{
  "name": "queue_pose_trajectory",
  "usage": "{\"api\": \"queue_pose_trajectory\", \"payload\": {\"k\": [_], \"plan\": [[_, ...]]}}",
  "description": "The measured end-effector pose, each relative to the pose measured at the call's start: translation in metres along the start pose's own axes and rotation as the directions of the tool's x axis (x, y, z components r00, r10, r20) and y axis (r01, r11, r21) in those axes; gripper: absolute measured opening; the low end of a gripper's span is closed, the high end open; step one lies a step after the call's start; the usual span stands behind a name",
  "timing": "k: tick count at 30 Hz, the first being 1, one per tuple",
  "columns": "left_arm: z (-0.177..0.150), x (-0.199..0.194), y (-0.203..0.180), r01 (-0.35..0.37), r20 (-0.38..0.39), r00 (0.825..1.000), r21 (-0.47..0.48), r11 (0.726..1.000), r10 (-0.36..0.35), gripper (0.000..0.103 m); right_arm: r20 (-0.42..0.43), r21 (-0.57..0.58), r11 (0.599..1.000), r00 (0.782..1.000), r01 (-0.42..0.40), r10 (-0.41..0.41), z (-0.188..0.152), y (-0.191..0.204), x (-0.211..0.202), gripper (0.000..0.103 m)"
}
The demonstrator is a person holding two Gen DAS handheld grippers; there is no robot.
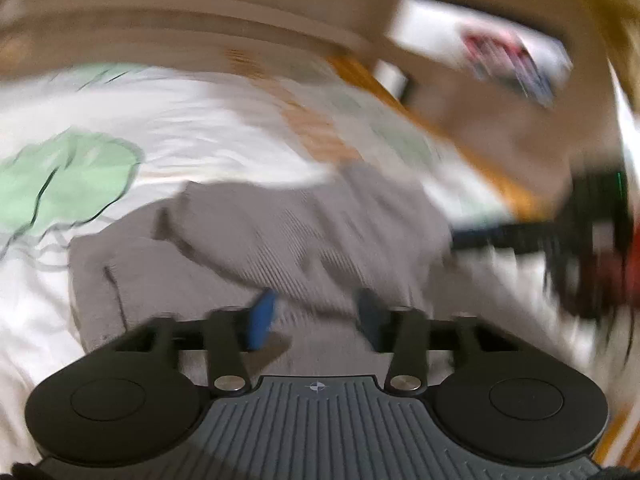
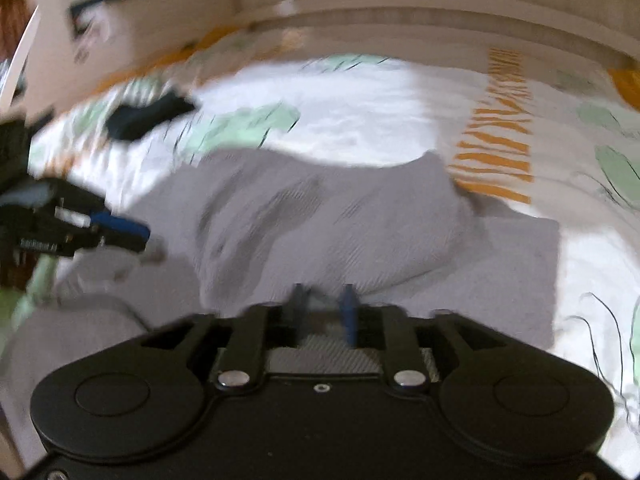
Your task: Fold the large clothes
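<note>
While everything smears with blur, the left-wrist view shows the left gripper point(image 1: 316, 320) parted over a grey ribbed garment point(image 1: 280, 236), bunched on a white leaf-print bedsheet point(image 1: 200, 120). From the right wrist, the right gripper point(image 2: 323, 314) stands open above the same rumpled folds, gripping nothing.

The garment point(image 1: 280, 240) lies bunched on the bedsheet point(image 1: 200, 128), which spreads around it. The left gripper point(image 1: 316, 320) and the right gripper point(image 2: 323, 312) hang over its near edge, side by side. Behind the bed stands a box point(image 1: 472, 40).
</note>
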State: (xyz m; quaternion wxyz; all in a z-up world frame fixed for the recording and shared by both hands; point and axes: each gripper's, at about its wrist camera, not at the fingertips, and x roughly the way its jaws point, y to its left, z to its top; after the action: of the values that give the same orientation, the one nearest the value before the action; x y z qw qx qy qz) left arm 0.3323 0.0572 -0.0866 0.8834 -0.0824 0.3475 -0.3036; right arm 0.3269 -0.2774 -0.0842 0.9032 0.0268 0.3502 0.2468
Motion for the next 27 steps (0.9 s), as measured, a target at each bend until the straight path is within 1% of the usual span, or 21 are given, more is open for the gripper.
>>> {"api": "queue_pose_trajectory", "payload": {"k": [1, 2, 3, 5, 7, 9, 11, 14, 16, 17, 18, 19, 20, 21, 22, 24, 27], "plan": [[0.004, 0.001, 0.007, -0.007, 0.032, 0.999, -0.07, 0.998, 0.009, 0.049, 0.018, 0.055, 0.998, 1.0, 0.002, -0.003, 0.001, -0.007, -0.001, 0.062], [0.008, 0.005, 0.015, -0.023, 0.06, 0.998, -0.141, 0.99, 0.032, 0.05, 0.031, 0.106, 0.994, 0.999, 0.011, -0.015, 0.004, -0.013, 0.001, 0.062], [0.012, 0.009, 0.023, -0.041, 0.077, 0.995, -0.204, 0.978, 0.057, 0.051, 0.037, 0.143, 0.989, 0.999, 0.02, -0.025, 0.005, -0.019, 0.002, 0.062], [0.013, 0.018, 0.036, -0.056, 0.088, 0.992, -0.3, 0.952, 0.086, 0.051, 0.03, 0.205, 0.977, 0.998, 0.05, -0.057, 0.006, -0.029, 0.011, 0.062], [0.013, 0.029, 0.049, -0.059, 0.084, 0.992, -0.379, 0.924, 0.098, 0.051, 0.024, 0.268, 0.962, 0.998, 0.055, -0.064, 0.006, -0.039, 0.021, 0.063], [0.013, 0.039, 0.055, -0.066, 0.077, 0.991, -0.412, 0.909, 0.107, 0.051, 0.021, 0.316, 0.947, 0.998, 0.057, -0.067, 0.005, -0.045, 0.03, 0.063], [0.014, 0.042, 0.06, -0.062, 0.085, 0.991, -0.427, 0.902, 0.108, 0.051, 0.021, 0.334, 0.94, 0.997, 0.062, -0.074, 0.004, -0.048, 0.036, 0.063], [0.019, 0.049, 0.061, -0.033, 0.108, 0.99, -0.429, 0.903, 0.088, 0.05, 0.024, 0.348, 0.935, 0.996, 0.071, -0.084, 0.004, -0.05, 0.041, 0.063], [0.019, 0.051, 0.061, -0.023, 0.096, 0.993, -0.434, 0.901, 0.072, 0.049, 0.027, 0.356, 0.931, 0.995, 0.078, -0.094, 0.004, -0.05, 0.042, 0.063], [0.02, 0.056, 0.064, -0.01, 0.084, 0.995, -0.449, 0.893, 0.053, 0.049, 0.027, 0.359, 0.93, 0.995, 0.082, -0.098, 0.003, -0.05, 0.042, 0.063], [0.021, 0.06, 0.066, 0.006, 0.078, 0.996, -0.465, 0.886, 0.034, 0.045, 0.027, 0.363, 0.928, 0.994, 0.085, -0.102, 0.004, -0.051, 0.043, 0.063], [0.022, 0.063, 0.068, 0.015, 0.077, 0.997, -0.474, 0.88, 0.024, 0.038, 0.027, 0.367, 0.926, 0.994, 0.088, -0.105, 0.003, -0.051, 0.044, 0.063], [0.02, 0.062, 0.067, 0.004, 0.079, 0.996, -0.472, 0.882, 0.038, 0.016, 0.026, 0.372, 0.924, 0.994, 0.091, -0.108, 0.004, -0.051, 0.044, 0.063], [0.021, 0.06, 0.067, -0.034, 0.082, 0.993, -0.463, 0.886, 0.081, 0.005, 0.023, 0.376, 0.921, 0.993, 0.096, -0.113, 0.004, -0.052, 0.045, 0.063], [0.022, 0.056, 0.066, -0.057, 0.092, 0.99, -0.453, 0.89, 0.11, 0.005, 0.019, 0.382, 0.919, 0.993, 0.101, -0.117, 0.005, -0.052, 0.046, 0.062], [0.027, 0.049, 0.067, -0.055, 0.127, 0.984, -0.432, 0.9, 0.122, 0.005, 0.014, 0.383, 0.917, 0.992, 0.112, -0.127, 0.008, -0.05, 0.047, 0.063], [0.036, 0.044, 0.064, -0.08, 0.118, 0.984, -0.374, 0.924, 0.134, 0.005, 0.005, 0.368, 0.921, 0.99, 0.127, -0.138, 0.014, -0.044, 0.048, 0.063]]}}
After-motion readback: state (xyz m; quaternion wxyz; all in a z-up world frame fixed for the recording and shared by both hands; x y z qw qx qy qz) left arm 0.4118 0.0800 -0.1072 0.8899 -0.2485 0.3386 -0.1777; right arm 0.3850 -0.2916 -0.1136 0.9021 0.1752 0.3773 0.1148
